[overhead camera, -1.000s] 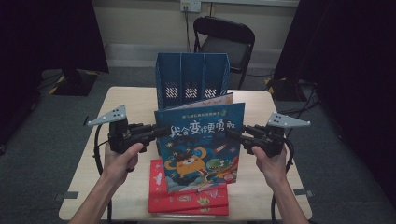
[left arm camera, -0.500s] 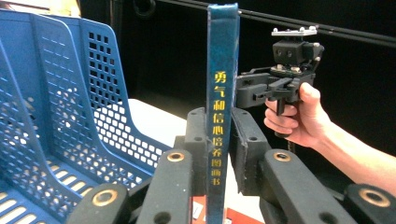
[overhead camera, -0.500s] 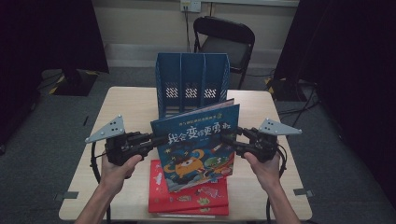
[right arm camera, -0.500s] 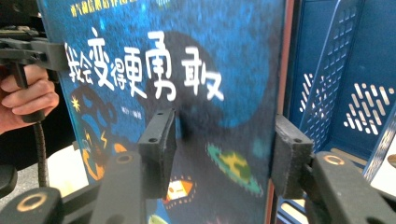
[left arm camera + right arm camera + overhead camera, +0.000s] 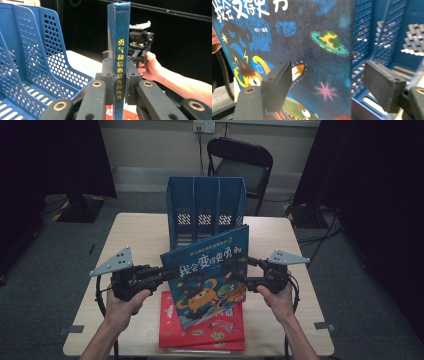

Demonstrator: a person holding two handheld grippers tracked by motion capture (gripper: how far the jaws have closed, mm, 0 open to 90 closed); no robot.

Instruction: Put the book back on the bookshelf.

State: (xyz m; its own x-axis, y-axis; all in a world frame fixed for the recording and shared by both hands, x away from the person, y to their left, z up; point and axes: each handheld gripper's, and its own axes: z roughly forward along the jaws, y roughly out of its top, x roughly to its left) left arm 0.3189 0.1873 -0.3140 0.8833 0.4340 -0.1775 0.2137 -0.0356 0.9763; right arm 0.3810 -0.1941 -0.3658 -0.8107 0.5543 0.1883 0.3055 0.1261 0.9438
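A blue picture book (image 5: 207, 275) with a cartoon monster stands tilted above the table, its top edge rising to the right. My left gripper (image 5: 162, 274) is shut on its left edge; in the left gripper view the jaws pinch the spine (image 5: 119, 50). My right gripper (image 5: 242, 277) is at the book's right side and stands open. In the right gripper view its pads are wide apart, with the cover's edge (image 5: 317, 50) between them, untouched by the right pad. A blue three-slot file rack (image 5: 205, 210) stands just behind the book.
A red book (image 5: 200, 335) lies flat on a stack at the table's (image 5: 140, 230) front edge, under the held book. A black folding chair (image 5: 240, 160) stands behind the table. The rack's perforated walls (image 5: 30, 57) are close on the left gripper's left.
The book has tipped from level to slanting up at the right. My left gripper has dropped a little and my right gripper has shifted inward to the left.
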